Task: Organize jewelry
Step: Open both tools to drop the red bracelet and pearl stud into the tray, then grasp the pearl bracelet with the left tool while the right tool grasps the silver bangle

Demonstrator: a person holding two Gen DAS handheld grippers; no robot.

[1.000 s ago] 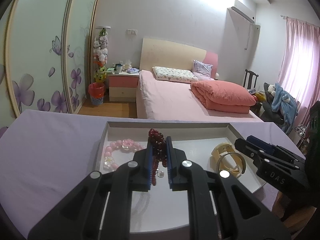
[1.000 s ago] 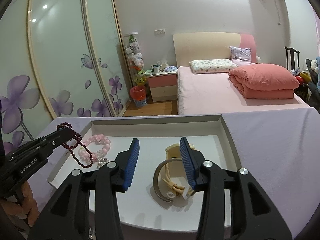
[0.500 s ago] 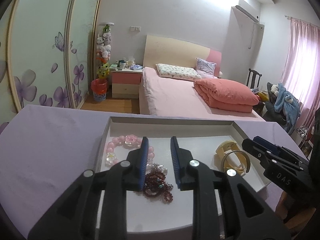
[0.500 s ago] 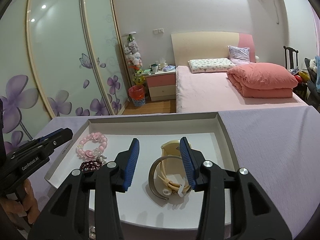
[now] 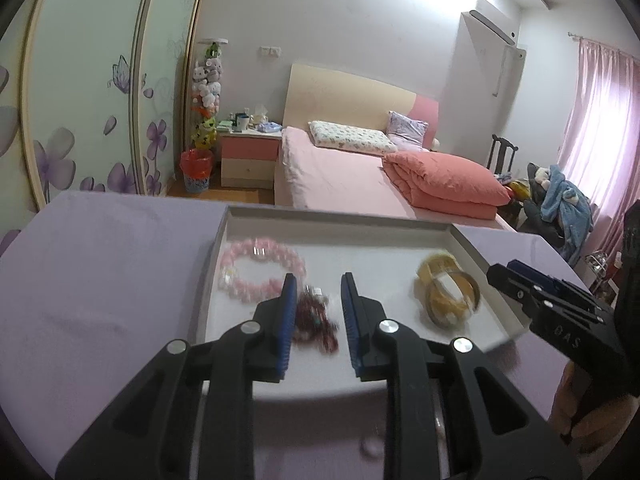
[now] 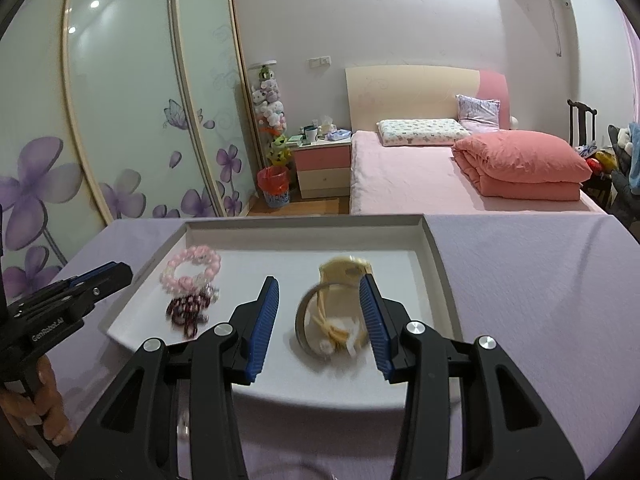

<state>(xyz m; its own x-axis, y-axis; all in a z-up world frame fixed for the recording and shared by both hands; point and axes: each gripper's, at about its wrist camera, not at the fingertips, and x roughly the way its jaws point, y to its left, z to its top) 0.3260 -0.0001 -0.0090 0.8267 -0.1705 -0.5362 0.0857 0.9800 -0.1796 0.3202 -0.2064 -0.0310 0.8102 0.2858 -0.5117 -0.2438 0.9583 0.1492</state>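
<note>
A white tray (image 5: 472, 246) (image 6: 436, 256) lies on a lilac tablecloth. In it lie a pink bead bracelet (image 5: 260, 270) (image 6: 192, 270), a dark red bead bracelet (image 5: 316, 326) (image 6: 186, 308) and a yellow bangle with a metal ring (image 5: 450, 294) (image 6: 332, 316). My left gripper (image 5: 318, 312) is open and empty, just above the dark red bracelet. My right gripper (image 6: 320, 316) is open and empty, its fingers either side of the yellow bangle. Each gripper also shows in the other's view, the right (image 5: 560, 308) and the left (image 6: 60, 304).
The lilac tablecloth (image 5: 100, 280) (image 6: 540, 300) spreads around the tray. A small pale bead (image 6: 182, 426) lies on the cloth near my right gripper's base. Beyond the table are a pink bed (image 5: 360, 176), a nightstand (image 5: 248, 152) and sliding wardrobe doors (image 6: 120, 120).
My left gripper opened and let the dark red bracelet drop into the tray, then pulled back a little. My right gripper stayed open over the yellow bangle.
</note>
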